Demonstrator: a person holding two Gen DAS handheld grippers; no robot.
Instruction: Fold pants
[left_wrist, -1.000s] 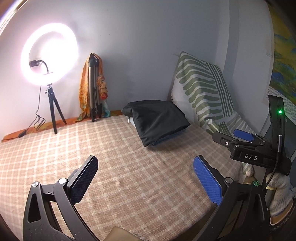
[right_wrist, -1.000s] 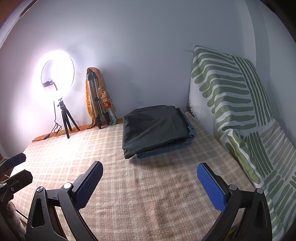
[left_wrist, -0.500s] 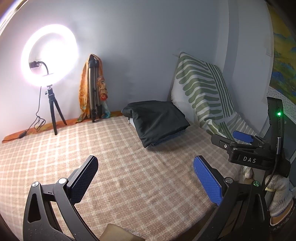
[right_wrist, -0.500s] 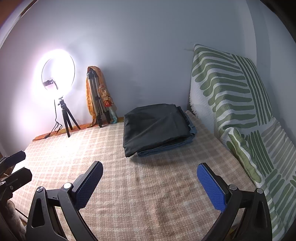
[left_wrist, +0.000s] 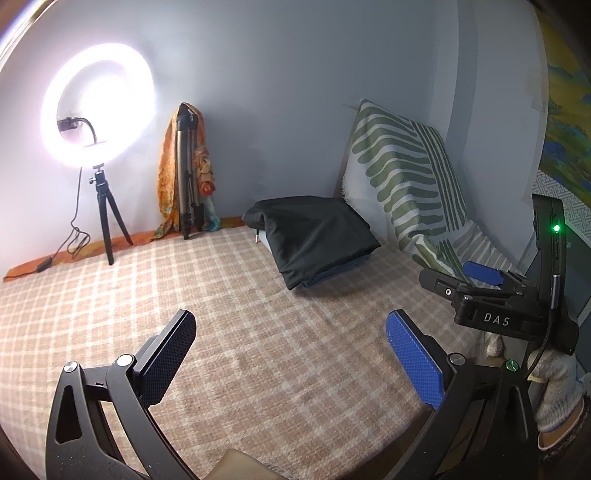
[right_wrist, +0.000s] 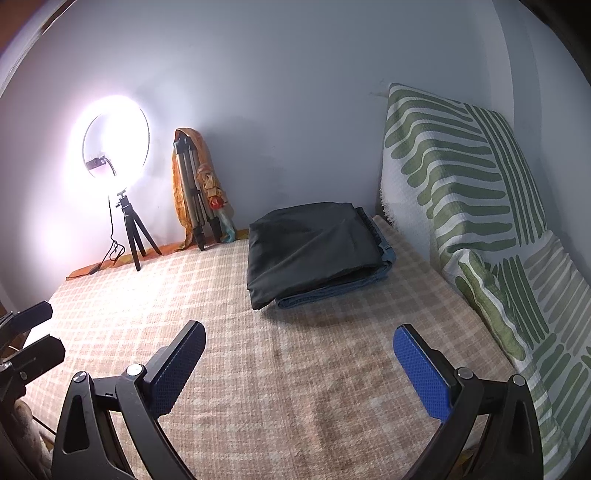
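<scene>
Folded black pants (right_wrist: 314, 251) lie stacked on a folded blue garment (right_wrist: 340, 288) at the far edge of the checked bedspread (right_wrist: 280, 369), toward 12 o'clock from the right gripper (right_wrist: 299, 369) and 1 o'clock from the left gripper (left_wrist: 291, 358). Both grippers hover over the bedspread with jaws wide apart, holding nothing. A lit ring light (right_wrist: 116, 136) stands at 10 o'clock, and a green-striped cushion (right_wrist: 461, 177) leans at 2 o'clock.
</scene>
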